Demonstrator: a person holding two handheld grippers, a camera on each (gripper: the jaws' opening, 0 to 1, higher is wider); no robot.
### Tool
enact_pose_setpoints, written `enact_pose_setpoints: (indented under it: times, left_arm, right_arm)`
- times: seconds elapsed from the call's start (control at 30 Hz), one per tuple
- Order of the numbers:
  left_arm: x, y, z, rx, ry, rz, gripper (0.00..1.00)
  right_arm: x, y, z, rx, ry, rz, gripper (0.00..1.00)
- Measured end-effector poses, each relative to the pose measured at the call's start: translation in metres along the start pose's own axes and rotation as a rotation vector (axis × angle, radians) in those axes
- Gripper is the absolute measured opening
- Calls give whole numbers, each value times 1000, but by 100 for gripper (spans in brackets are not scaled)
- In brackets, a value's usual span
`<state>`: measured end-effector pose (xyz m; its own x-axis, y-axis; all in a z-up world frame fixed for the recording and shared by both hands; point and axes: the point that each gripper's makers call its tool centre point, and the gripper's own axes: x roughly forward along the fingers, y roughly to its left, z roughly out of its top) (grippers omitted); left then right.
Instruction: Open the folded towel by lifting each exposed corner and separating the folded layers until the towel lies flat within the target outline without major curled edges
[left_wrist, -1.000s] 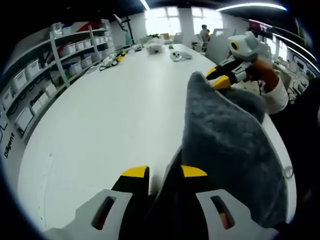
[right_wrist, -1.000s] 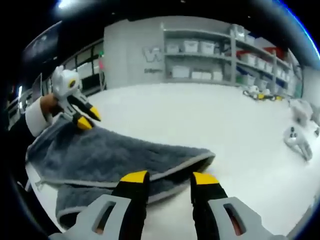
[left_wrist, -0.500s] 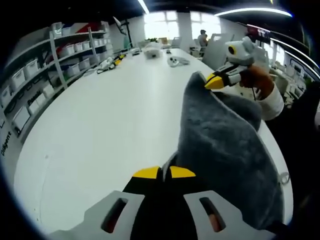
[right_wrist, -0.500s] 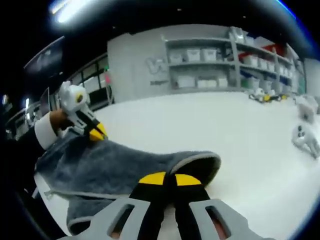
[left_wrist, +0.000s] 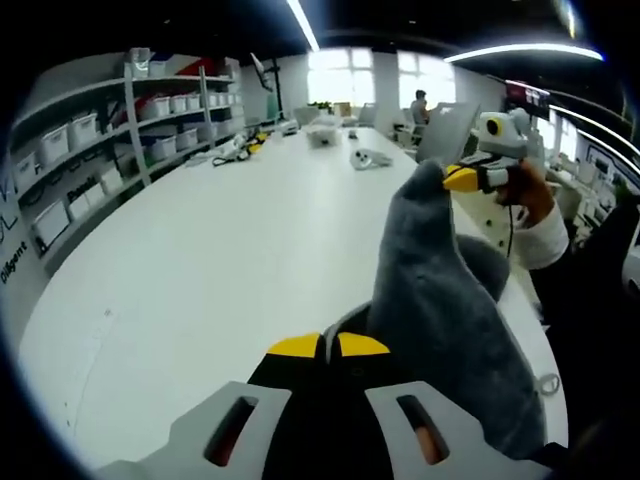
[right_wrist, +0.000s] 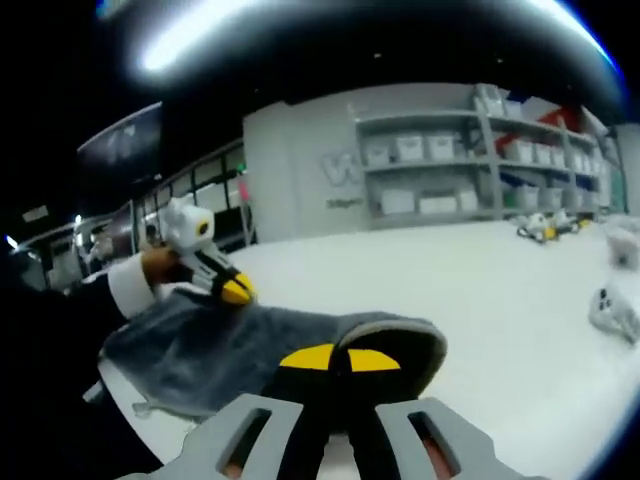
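A grey towel (left_wrist: 440, 300) hangs lifted off the white table (left_wrist: 200, 260), stretched between my two grippers. My left gripper (left_wrist: 328, 346) is shut on its near corner, yellow tips together. The right gripper (left_wrist: 458, 179), held by a hand with a white cuff, pinches the far peak of the cloth. In the right gripper view the towel (right_wrist: 230, 340) sags toward the table (right_wrist: 520, 290) edge. There my right gripper (right_wrist: 340, 357) is shut on the trimmed edge. My left gripper (right_wrist: 235, 292) holds the opposite corner at the left.
Shelves with white bins (left_wrist: 90, 150) run along the table's far side and show again as shelves (right_wrist: 440, 160) in the right gripper view. A white device (left_wrist: 370, 158) and yellow-black tools (left_wrist: 240, 148) lie far up the table. A person stands by the windows.
Both grippers went from open around the towel's edge to shut on it. The towel has since been raised higher off the table between them.
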<state>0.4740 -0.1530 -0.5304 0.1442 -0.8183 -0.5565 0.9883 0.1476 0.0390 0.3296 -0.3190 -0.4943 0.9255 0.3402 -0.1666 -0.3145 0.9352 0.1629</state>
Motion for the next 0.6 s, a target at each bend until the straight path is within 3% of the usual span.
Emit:
enact_pose_setpoints:
  times: [0.23, 0.43, 0.6]
  left_arm:
    - [-18, 13, 20, -44, -70, 39, 3]
    - [-27, 1, 23, -55, -102, 66, 3]
    - [-30, 6, 28, -86, -136, 88, 3]
  right_arm:
    - [-20, 27, 21, -26, -73, 85, 0]
    - [-30, 42, 28, -39, -95, 134, 0]
    - [-35, 52, 30, -47, -94, 162, 0]
